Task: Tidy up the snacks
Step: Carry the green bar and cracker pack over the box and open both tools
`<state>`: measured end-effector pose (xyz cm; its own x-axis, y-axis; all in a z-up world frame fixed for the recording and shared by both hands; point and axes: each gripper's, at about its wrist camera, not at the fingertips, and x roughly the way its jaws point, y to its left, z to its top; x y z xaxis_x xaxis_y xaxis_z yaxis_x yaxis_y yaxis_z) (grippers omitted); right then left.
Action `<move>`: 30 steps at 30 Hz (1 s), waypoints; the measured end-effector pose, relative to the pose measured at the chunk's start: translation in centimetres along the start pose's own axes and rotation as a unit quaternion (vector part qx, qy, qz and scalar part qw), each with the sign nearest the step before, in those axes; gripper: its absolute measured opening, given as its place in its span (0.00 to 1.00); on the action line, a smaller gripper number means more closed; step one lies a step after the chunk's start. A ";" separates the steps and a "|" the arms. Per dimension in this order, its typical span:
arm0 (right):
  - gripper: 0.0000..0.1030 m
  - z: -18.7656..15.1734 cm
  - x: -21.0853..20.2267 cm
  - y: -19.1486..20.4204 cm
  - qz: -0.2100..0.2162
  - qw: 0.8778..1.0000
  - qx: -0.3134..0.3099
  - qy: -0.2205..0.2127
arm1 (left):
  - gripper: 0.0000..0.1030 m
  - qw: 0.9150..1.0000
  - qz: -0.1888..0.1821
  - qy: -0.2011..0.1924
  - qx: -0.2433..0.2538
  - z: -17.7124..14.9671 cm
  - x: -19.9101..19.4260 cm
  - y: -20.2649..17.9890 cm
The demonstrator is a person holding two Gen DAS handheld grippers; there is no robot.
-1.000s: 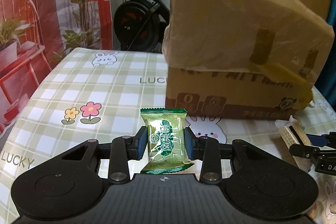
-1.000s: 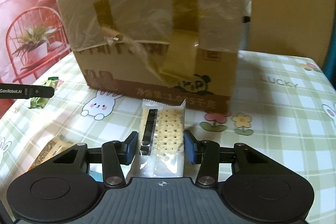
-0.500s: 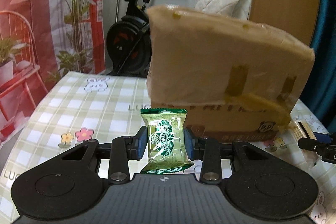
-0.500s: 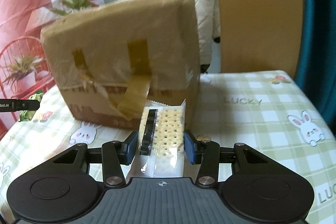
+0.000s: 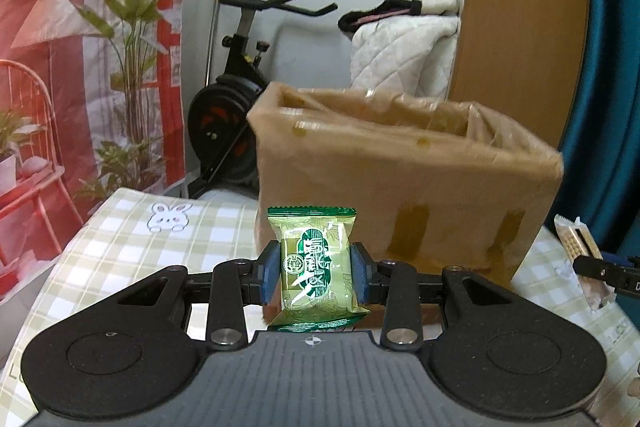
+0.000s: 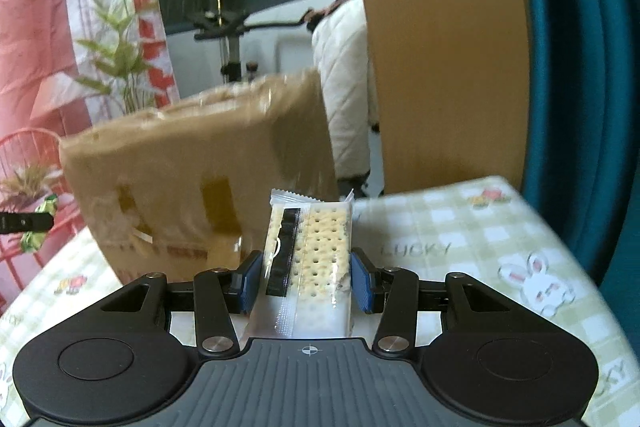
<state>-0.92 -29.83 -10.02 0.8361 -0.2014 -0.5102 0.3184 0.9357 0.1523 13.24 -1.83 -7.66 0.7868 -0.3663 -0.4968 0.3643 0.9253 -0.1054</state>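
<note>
Green packet (image 5: 313,269) clamped between left tongs (image 5: 314,271); cracker pack (image 6: 308,259) between right tongs (image 6: 307,281).

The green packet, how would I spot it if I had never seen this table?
Find the big cardboard box on the checked tablecloth. In front of it, the left gripper clamps the green packet; the other held snack is a clear cracker pack.
</note>
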 end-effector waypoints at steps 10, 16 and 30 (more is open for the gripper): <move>0.41 7.3 -1.5 0.4 -0.002 0.997 -0.028 -0.071 | 0.38 0.998 -0.024 -0.063 0.005 5.8 -0.1 -1.5; 0.41 13.0 1.0 3.5 0.034 0.993 -0.075 -0.089 | 0.38 0.997 -0.027 -0.059 0.028 9.4 3.4 -3.3; 0.42 14.7 10.6 9.3 0.041 0.991 -0.130 -0.016 | 0.41 1.000 0.010 0.005 0.020 9.1 9.4 -1.4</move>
<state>17.47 -27.56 -1.57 0.8690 -0.1273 -0.4781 0.1265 0.9914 -0.0340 24.69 -7.51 -4.33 0.7893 -0.3469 -0.5066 0.3688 0.9275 -0.0607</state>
